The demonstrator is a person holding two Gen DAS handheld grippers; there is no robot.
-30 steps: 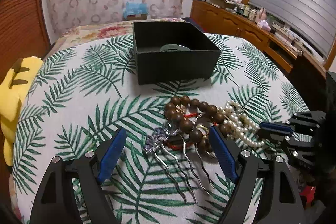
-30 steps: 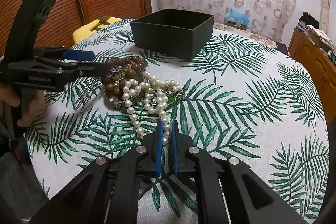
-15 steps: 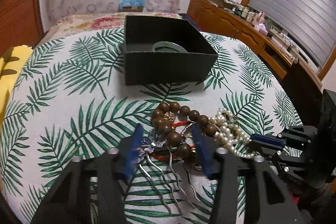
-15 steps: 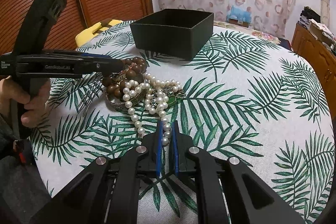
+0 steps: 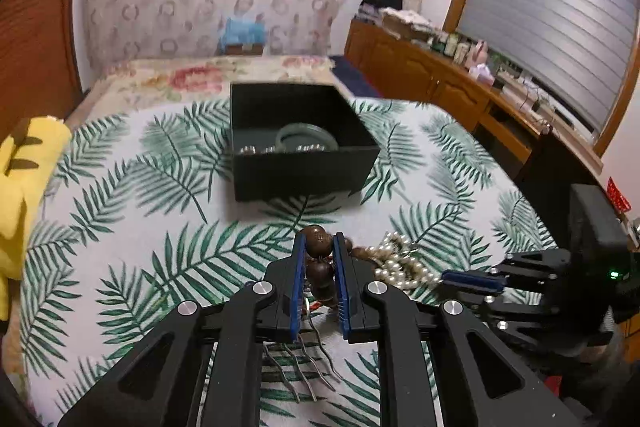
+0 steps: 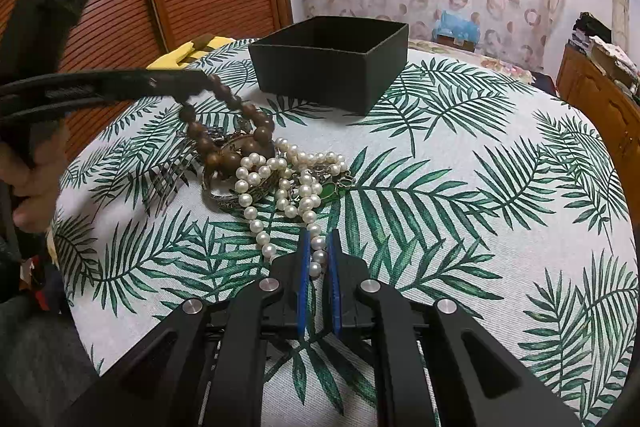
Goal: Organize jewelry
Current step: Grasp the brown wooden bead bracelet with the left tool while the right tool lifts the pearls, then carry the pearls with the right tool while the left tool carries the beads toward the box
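Observation:
My left gripper (image 5: 317,247) is shut on the brown wooden bead bracelet (image 5: 319,246) and lifts one end of it; in the right wrist view the bracelet (image 6: 224,143) hangs from the left gripper (image 6: 196,79) down to the pile. My right gripper (image 6: 318,247) is shut on the end of the white pearl necklace (image 6: 280,187), low on the table. It shows at the right in the left wrist view (image 5: 446,277), beside the pearls (image 5: 394,263). The black box (image 5: 296,143) stands behind, holding a green bangle (image 5: 306,137); it shows too in the right wrist view (image 6: 332,63).
A silver hair comb (image 5: 304,367) lies under my left gripper. A metal bangle (image 6: 232,195) and a green pendant (image 6: 330,191) lie in the pile. A yellow plush toy (image 5: 20,195) sits at the table's left edge. A wooden cabinet (image 5: 460,95) stands at the right.
My left gripper closed from wide open onto the wooden bead bracelet and rose with it. My right gripper stayed shut on the pearl necklace.

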